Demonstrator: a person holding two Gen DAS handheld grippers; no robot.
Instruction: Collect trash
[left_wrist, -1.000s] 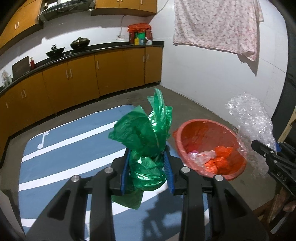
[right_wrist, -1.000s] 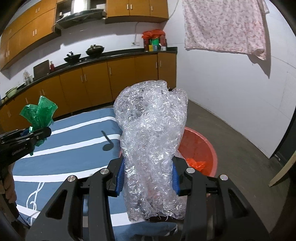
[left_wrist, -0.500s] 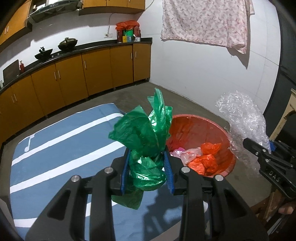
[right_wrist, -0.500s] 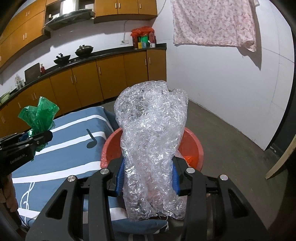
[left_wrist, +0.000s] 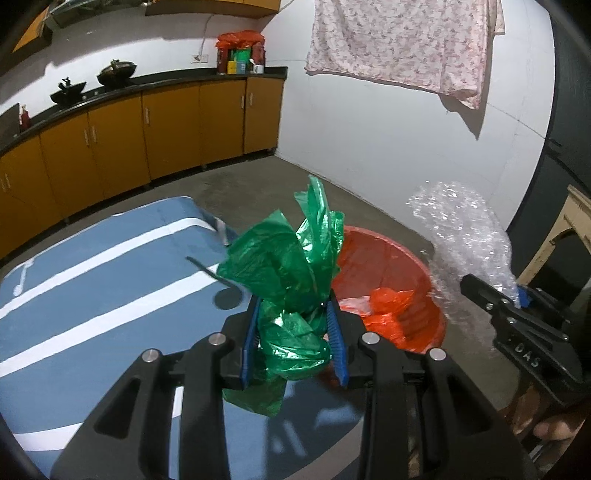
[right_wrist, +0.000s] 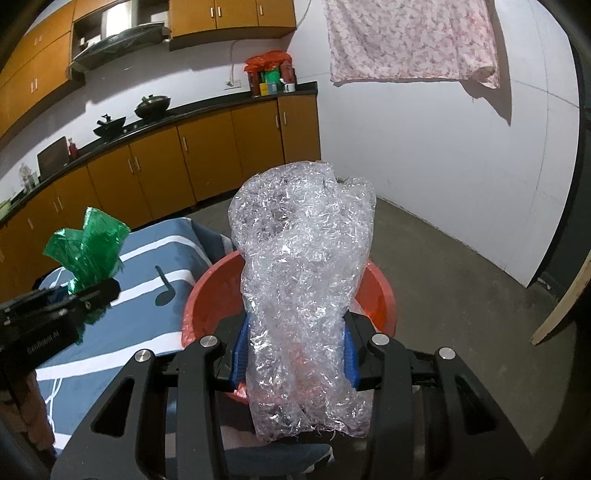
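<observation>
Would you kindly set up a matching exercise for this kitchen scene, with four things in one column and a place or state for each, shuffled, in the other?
Things:
1. green plastic bag
2. bubble wrap
3. red basin
4. pink cloth

Places or states:
A. hanging on the white wall
B. clamped in the right gripper
C. on the floor beside the blue mat, holding orange and pale plastic scraps
D. clamped in the left gripper

Pairs: 1-D, 2-B, 3-C, 4-A
</observation>
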